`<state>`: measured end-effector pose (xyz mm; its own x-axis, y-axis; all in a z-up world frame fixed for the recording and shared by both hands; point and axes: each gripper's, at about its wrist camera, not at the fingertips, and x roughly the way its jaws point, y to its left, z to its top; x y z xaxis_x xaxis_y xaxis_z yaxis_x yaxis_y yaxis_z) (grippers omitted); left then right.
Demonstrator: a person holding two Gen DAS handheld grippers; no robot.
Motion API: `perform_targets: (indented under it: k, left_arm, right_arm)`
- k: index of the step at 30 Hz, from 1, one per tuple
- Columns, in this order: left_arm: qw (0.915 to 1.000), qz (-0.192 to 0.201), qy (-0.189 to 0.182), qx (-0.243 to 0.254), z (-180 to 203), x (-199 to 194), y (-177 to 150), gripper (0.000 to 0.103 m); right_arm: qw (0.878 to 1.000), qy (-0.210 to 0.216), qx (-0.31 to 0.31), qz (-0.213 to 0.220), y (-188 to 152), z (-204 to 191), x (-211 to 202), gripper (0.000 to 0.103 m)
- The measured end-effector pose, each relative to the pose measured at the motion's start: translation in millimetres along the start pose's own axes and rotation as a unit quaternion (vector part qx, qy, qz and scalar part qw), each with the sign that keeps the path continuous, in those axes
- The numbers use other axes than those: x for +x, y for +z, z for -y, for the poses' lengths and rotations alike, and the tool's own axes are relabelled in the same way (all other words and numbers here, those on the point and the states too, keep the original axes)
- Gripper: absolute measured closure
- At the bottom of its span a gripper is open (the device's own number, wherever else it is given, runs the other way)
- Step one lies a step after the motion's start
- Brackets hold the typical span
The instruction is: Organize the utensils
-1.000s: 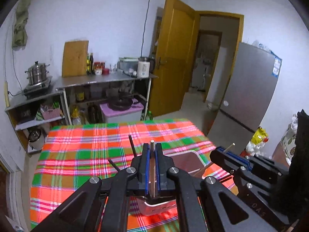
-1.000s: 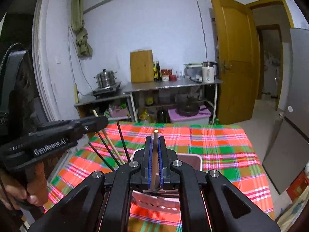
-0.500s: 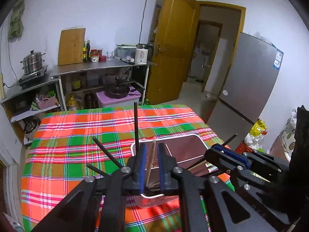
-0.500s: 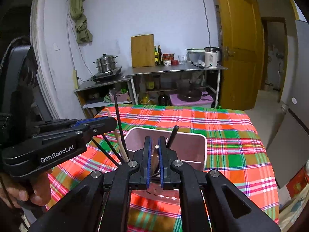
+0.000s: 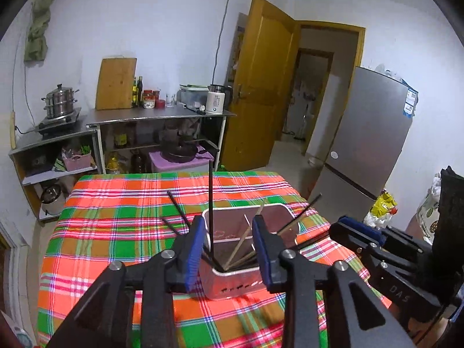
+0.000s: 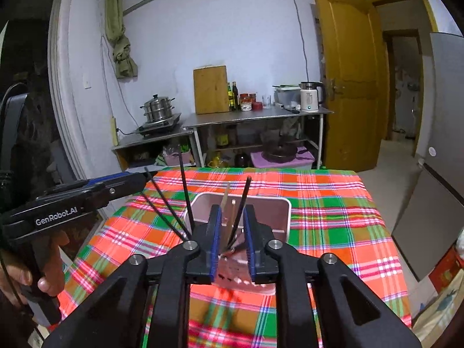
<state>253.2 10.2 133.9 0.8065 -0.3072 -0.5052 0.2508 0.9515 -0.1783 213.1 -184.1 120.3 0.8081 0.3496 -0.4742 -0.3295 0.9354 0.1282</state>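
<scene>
A white rectangular bin (image 5: 275, 209) stands on the plaid tablecloth and holds several black and wooden chopsticks (image 5: 243, 237) that lean against its walls. My left gripper (image 5: 228, 221) is open just above the bin's near edge, with nothing between its blue pads. My right gripper (image 6: 231, 213) is open over the same bin (image 6: 285, 220), with chopsticks (image 6: 240, 211) standing loose in the gap. The right gripper also shows at the right of the left wrist view (image 5: 352, 230). The left gripper shows at the left of the right wrist view (image 6: 139, 178).
The table with the red, green and orange plaid cloth (image 5: 116, 223) has a far edge toward steel shelves (image 5: 156, 116) with pots and bottles. A grey fridge (image 5: 374, 133) stands at the right, beside a yellow door (image 5: 261, 87).
Both grippers have come down over the bin and opened. The chopstick each one held now stands loose in the bin.
</scene>
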Motion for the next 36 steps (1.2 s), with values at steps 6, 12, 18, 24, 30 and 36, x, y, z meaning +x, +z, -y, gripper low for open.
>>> perform_targets:
  k: [6,12,18,24,30,36]
  left_arm:
    - [0.9998,0.016,0.012,0.009,10.6,-25.1,-33.8,0.069]
    - [0.9994,0.024,0.024,0.0,17.5,-46.7,-69.1,0.061]
    - [0.999,0.018,0.04,-0.009,21.7,-58.7,-103.5,0.056]
    - [0.9985,0.012,0.053,0.005,31.1,-62.0,-126.8,0.056]
    - [0.9984,0.014,0.055,-0.001,34.1,-61.3,-146.1,0.056]
    - [0.9985,0.014,0.052,-0.003,33.3,-59.5,-160.8,0.056]
  right_arm:
    - [1.0,0.002,-0.003,0.004,-18.1,-5.1,-21.4,0.073]
    - [1.0,0.001,-0.008,0.005,-40.7,-12.7,-40.1,0.073]
    - [1.0,-0.006,-0.003,0.001,-65.6,-17.4,-53.8,0.073]
    - [1.0,-0.011,0.002,-0.005,-88.8,-15.0,-61.8,0.073]
    - [1.0,-0.013,0.005,-0.009,-113.4,-14.6,-62.2,0.073]
    - [1.0,-0.012,0.008,-0.012,-132.1,-15.1,-60.8,0.073]
